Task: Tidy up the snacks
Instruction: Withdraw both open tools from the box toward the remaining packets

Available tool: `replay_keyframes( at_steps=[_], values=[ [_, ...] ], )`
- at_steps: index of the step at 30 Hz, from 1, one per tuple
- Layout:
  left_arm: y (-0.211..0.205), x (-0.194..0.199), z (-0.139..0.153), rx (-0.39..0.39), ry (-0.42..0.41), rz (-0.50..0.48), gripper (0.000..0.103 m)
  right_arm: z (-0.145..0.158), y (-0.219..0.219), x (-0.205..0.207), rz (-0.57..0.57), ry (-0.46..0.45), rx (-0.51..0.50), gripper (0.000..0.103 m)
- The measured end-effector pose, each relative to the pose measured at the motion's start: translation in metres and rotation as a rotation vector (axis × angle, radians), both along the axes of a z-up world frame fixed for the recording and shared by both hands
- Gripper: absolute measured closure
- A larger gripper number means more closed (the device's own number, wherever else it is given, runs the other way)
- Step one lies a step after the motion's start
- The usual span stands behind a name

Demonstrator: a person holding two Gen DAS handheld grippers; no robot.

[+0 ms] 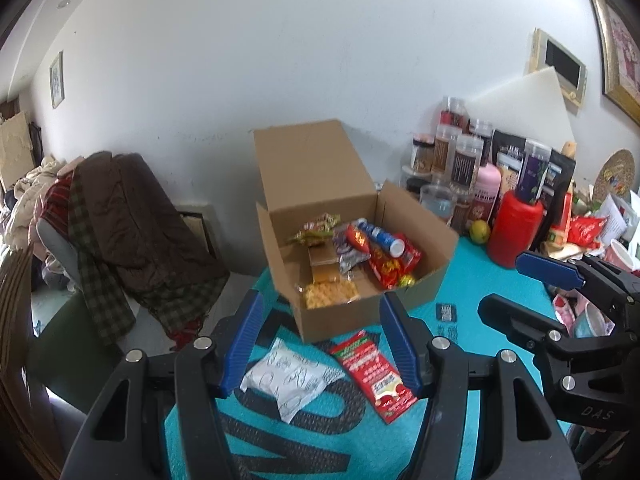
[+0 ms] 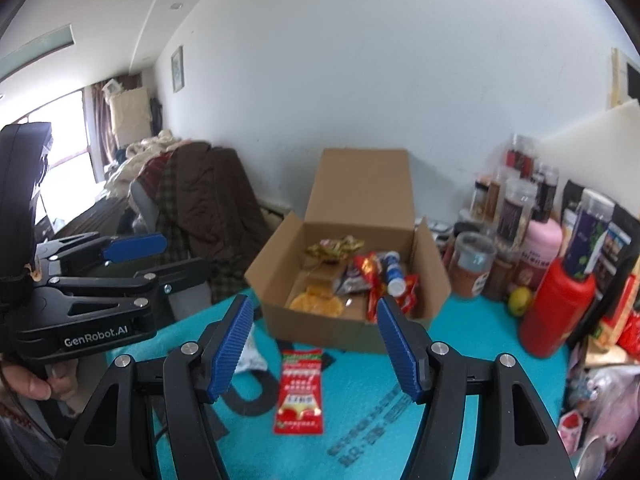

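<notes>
An open cardboard box (image 1: pixel 416 292) (image 2: pixel 272 280) stands on the teal table cover and holds several snack packets. A red snack packet (image 1: pixel 374 372) (image 2: pixel 301 390) and a white packet (image 1: pixel 286 380) (image 2: pixel 250 356) lie on the cover in front of the box. My left gripper (image 1: pixel 320 344) is open and empty, above and behind both packets. My right gripper (image 2: pixel 314 344) is open and empty, above the red packet; it also shows in the left wrist view (image 1: pixel 516 288) at the right. The left gripper also shows in the right wrist view (image 2: pixel 160 256) at the left.
Jars, bottles and bags (image 1: pixel 480 176) (image 2: pixel 532 224) crowd the back right, with a red bottle (image 1: pixel 516 232) (image 2: pixel 560 312) and a lime (image 1: pixel 479 232) (image 2: pixel 520 301). A chair draped with clothes (image 1: pixel 120 220) (image 2: pixel 200 200) stands left of the table. Pink bags (image 2: pixel 600 400) lie at the right edge.
</notes>
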State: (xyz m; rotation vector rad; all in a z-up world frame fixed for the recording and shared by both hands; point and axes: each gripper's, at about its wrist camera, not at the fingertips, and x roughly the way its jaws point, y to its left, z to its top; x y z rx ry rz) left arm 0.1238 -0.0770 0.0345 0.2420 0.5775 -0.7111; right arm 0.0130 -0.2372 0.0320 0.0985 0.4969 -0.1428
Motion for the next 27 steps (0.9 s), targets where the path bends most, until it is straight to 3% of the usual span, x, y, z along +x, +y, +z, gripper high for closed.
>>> replay_keyframes(
  at_steps=[12,22,27],
  values=[
    [0.011,0.019,-0.057,0.030,0.147,0.047,0.043,-0.056,0.013,0.027,0.077,0.126,0.056,0.038],
    [0.014,0.034,-0.104,0.076,0.219,0.079,0.043,-0.102,0.013,0.052,0.087,0.240,0.061,0.038],
    [0.016,0.045,-0.118,0.028,0.294,0.077,0.043,-0.125,0.009,0.066,0.094,0.304,0.068,0.038]
  ],
)
